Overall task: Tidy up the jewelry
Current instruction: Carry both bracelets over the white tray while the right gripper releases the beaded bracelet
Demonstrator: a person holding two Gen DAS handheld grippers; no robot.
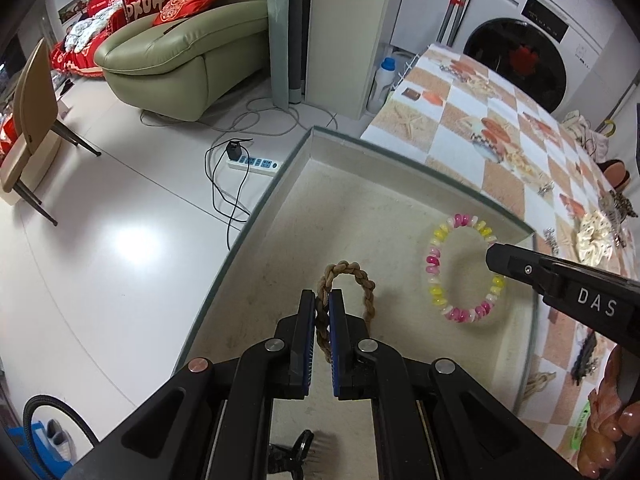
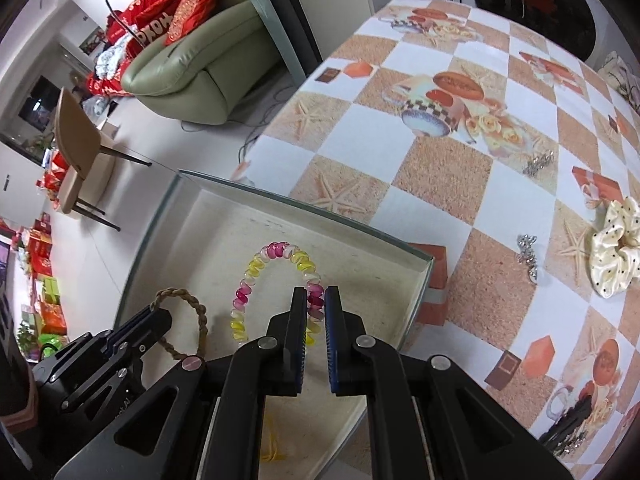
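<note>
A shallow beige box (image 1: 360, 152) (image 2: 304, 204) stands at the table's left edge. My left gripper (image 1: 323, 300) is shut on a brown braided hair tie (image 1: 362, 280) and holds it inside the box; the tie also shows in the right wrist view (image 2: 198, 314). My right gripper (image 2: 316, 296) is shut on a pink, yellow and white spiral hair tie (image 2: 256, 276), also inside the box. That hair tie (image 1: 434, 256) and the right gripper's finger (image 1: 516, 262) show in the left wrist view.
A checked tablecloth (image 2: 460, 168) covers the table. On it lie a cream dotted scrunchie (image 2: 616, 248) (image 1: 594, 234), sparkly hair clips (image 2: 528, 254) (image 2: 538, 164) and dark clips (image 1: 584, 356). A sofa (image 1: 180, 52), a chair (image 1: 32, 120) and a power strip (image 1: 252, 163) stand on the floor.
</note>
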